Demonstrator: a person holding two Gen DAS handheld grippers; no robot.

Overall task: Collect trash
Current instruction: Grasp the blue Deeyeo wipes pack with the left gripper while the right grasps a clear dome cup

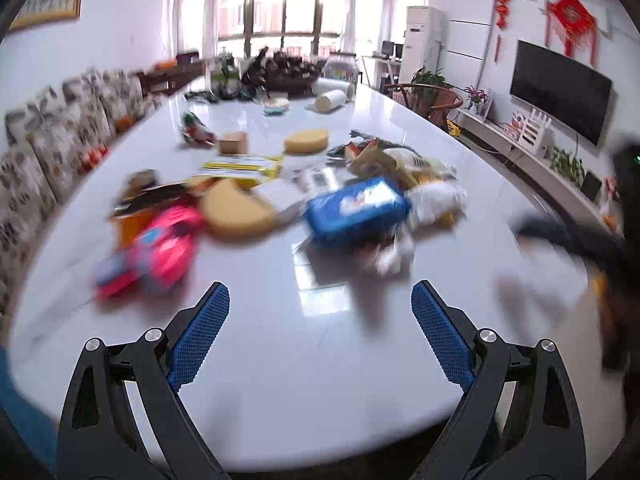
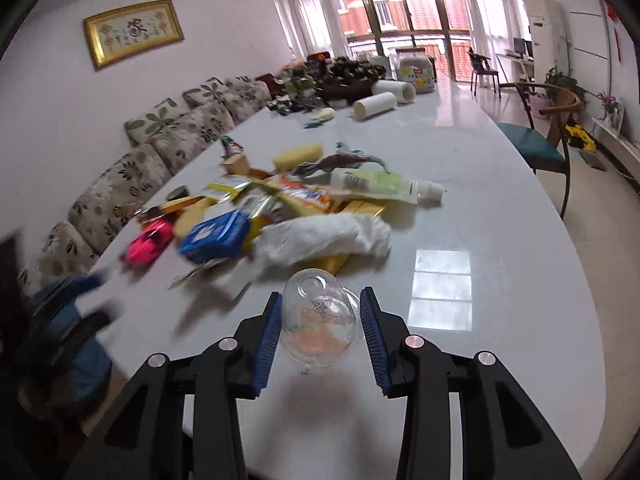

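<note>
We hold a clear plastic cup clenched in the right gripper above the worktop; left gripper jaws spread, empty; trash pile largely uncollected.

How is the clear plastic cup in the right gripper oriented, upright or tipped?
Tipped. The clear plastic cup lies on its side between the right gripper pads, its round base facing away from the camera toward the trash pile.

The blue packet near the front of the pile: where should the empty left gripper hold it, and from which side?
Judging by its flat, tilted pose, grip the blue packet across its raised near edge, coming in low from the front with the open left gripper.
</note>
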